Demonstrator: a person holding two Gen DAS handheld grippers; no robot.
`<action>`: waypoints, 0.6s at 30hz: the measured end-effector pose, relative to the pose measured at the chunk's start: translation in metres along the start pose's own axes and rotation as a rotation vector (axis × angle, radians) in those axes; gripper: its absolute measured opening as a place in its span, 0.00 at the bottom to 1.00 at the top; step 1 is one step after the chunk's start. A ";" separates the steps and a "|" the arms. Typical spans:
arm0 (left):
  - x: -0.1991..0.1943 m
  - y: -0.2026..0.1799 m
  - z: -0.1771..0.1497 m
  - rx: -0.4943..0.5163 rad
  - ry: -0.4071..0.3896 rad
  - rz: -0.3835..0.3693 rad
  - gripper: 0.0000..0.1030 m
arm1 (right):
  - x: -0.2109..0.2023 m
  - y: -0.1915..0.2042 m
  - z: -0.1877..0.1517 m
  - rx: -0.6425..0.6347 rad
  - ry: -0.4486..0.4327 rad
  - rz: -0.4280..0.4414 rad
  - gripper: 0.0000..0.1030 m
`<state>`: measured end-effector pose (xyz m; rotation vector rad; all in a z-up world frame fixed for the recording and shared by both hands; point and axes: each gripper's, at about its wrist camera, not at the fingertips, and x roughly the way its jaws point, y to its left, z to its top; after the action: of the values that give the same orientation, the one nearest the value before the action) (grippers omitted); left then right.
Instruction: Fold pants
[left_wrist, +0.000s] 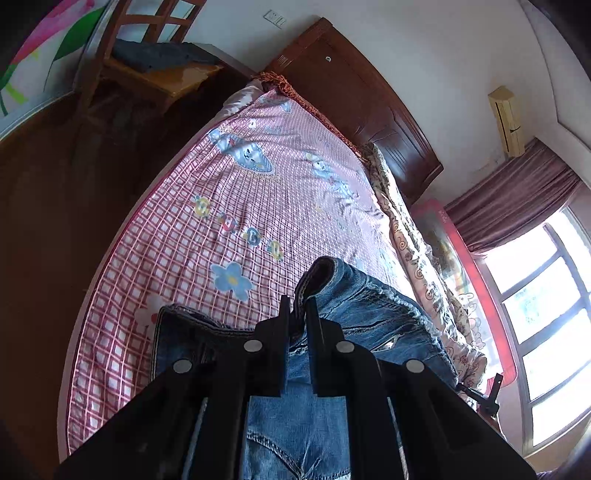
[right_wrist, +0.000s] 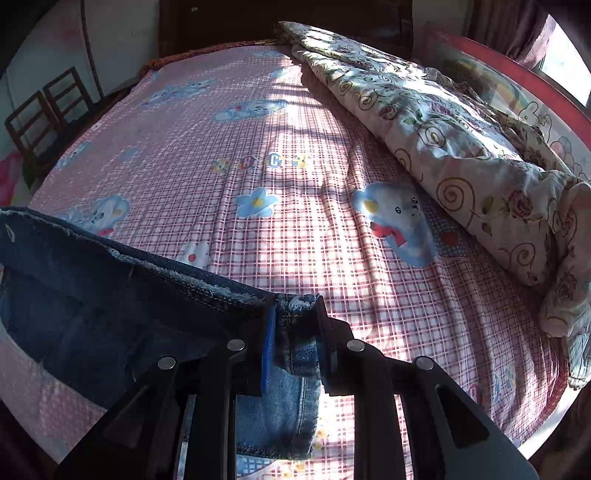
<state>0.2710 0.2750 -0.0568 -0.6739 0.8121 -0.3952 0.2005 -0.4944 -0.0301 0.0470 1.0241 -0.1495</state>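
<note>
Blue denim pants (left_wrist: 369, 317) hang over the pink checked bed sheet (left_wrist: 236, 206). My left gripper (left_wrist: 298, 306) is shut on a bunched fold of the pants, with the cloth running up between the fingers and draping down below. My right gripper (right_wrist: 294, 306) is shut on the frayed hem edge of the pants (right_wrist: 110, 295), which stretch off to the left above the sheet (right_wrist: 295, 147). A lighter denim part hangs down under the right gripper. The rest of the pants is hidden beneath the grippers.
A floral quilt (right_wrist: 461, 140) lies bunched along the right side of the bed, also in the left wrist view (left_wrist: 417, 258). A dark wooden headboard (left_wrist: 354, 99) stands at the far end. A wooden chair (left_wrist: 147, 59) with a dark cloth stands beside the bed. A window (left_wrist: 543, 317) is at right.
</note>
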 end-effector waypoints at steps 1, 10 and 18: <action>-0.005 0.005 -0.010 -0.007 -0.002 0.007 0.09 | 0.001 -0.002 -0.015 0.010 0.003 0.007 0.18; -0.024 0.069 -0.093 -0.098 0.088 0.218 0.53 | 0.030 0.000 -0.107 0.090 0.055 0.024 0.22; -0.044 0.073 -0.129 -0.183 0.018 0.314 0.71 | 0.008 -0.009 -0.127 0.225 0.097 0.038 0.26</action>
<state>0.1489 0.3014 -0.1484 -0.6988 0.9615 -0.0422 0.0954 -0.4904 -0.1023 0.2804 1.0983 -0.2292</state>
